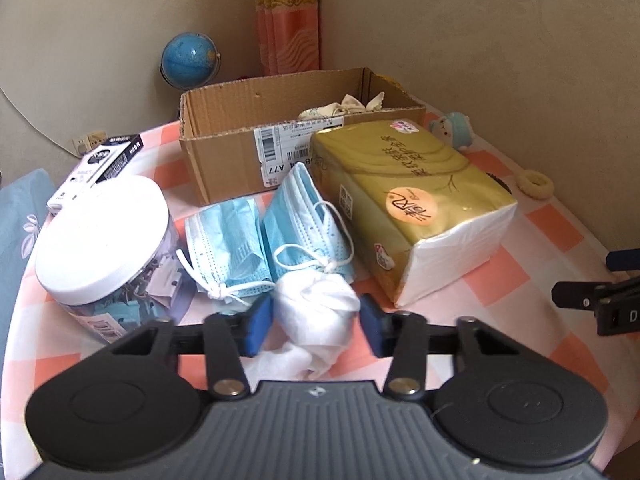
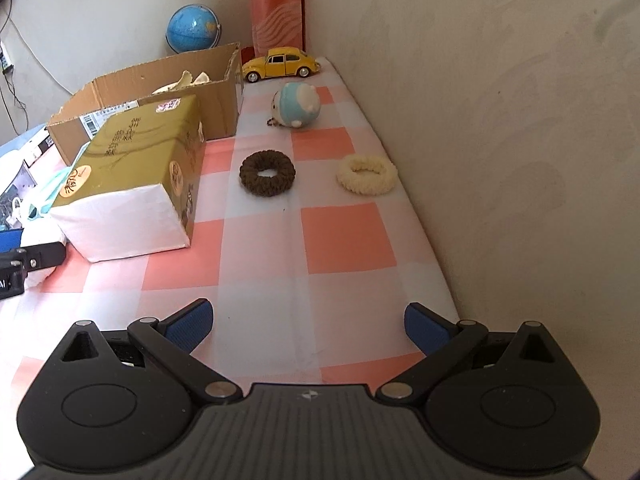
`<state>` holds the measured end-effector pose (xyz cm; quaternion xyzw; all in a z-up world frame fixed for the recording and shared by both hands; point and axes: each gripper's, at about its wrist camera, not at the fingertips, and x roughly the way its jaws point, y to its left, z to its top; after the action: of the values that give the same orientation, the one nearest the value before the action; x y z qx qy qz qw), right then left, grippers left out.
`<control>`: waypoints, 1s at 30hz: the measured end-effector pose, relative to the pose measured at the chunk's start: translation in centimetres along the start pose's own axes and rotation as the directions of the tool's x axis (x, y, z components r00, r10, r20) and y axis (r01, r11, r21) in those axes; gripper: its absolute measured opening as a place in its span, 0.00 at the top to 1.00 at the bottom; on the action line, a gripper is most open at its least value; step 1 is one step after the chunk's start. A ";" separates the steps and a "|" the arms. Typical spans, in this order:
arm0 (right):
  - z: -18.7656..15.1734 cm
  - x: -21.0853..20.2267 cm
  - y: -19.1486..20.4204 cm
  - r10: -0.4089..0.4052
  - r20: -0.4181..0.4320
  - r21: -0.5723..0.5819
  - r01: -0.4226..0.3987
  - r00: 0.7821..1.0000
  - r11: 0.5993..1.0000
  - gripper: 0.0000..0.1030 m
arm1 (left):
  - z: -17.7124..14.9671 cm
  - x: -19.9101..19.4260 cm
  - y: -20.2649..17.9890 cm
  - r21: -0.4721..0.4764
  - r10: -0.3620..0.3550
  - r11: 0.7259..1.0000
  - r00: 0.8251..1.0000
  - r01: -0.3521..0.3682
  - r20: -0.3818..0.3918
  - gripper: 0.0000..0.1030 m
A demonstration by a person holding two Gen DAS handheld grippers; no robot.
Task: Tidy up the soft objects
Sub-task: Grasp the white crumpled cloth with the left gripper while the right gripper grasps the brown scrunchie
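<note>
Step in hand: grasping. Left hand-held gripper (image 1: pixel 316 322) brackets the white crumpled cloth (image 1: pixel 316 312) at lower centre, pads not yet pressing. Right hand-held gripper (image 2: pixel 308 328) spread wide, empty. Next: clamp, lift toward cardboard box (image 1: pixel 224 152).

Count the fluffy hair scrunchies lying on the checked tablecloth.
2: the brown scrunchie beside the tissue pack, and the cream scrunchie near the wall. Others may lie hidden in the cardboard box.

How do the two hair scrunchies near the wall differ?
The brown scrunchie is dark; the cream scrunchie is pale. The brown one lies nearer the tissue pack, the cream one against the wall. The cream one's opening looks wider. Both lie flat on the checked cloth, untouched.
</note>
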<state>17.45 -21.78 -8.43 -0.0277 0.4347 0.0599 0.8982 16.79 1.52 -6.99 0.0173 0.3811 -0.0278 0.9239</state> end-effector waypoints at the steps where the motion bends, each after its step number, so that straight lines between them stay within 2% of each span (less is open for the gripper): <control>1: 0.0 0.1 0.0 0.002 0.000 -0.002 -0.002 1.000 1.000 0.00 | 0.0 0.0 0.1 -0.006 -0.006 1.000 1.000 0.006 -0.001 0.58; 6: 0.3 0.6 0.3 0.008 0.011 -0.032 -0.008 1.000 0.999 0.00 | -0.1 -0.7 0.0 0.001 -0.029 1.000 1.000 0.029 -0.009 0.59; 12: 0.4 1.3 1.3 0.000 0.050 -0.123 0.007 0.999 0.992 0.00 | -0.5 -0.9 0.2 -0.018 -0.046 0.999 0.999 0.046 -0.028 0.59; 14: 0.6 1.5 1.5 0.014 0.061 -0.140 -0.005 0.998 0.990 0.03 | -0.6 -0.9 0.2 -0.017 -0.047 0.999 0.998 0.046 -0.031 0.59; 19: 1.8 2.2 1.5 0.032 0.081 -0.144 -0.020 0.996 0.989 0.19 | -0.5 -0.8 0.3 -0.023 -0.052 0.998 0.998 0.051 -0.035 0.58; 22: 2.6 2.7 1.3 0.032 0.089 -0.150 -0.019 0.996 0.989 0.25 | -0.4 -0.7 0.3 -0.028 -0.056 0.998 0.998 0.055 -0.036 0.59; 26: 3.6 3.5 1.3 0.041 0.100 -0.160 -0.024 0.994 0.987 0.28 | -0.3 -0.6 0.5 -0.038 -0.062 0.997 0.997 0.060 -0.038 0.59; 30: 4.5 4.3 1.5 0.056 0.108 -0.174 -0.037 0.993 0.984 0.36 | -0.3 -0.5 0.5 -0.044 -0.066 0.997 0.997 0.064 -0.041 0.59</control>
<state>23.43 -19.44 -9.00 -0.0912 0.3771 0.1195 0.9139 16.23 2.07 -6.81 -0.0143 0.4015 -0.0492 0.9144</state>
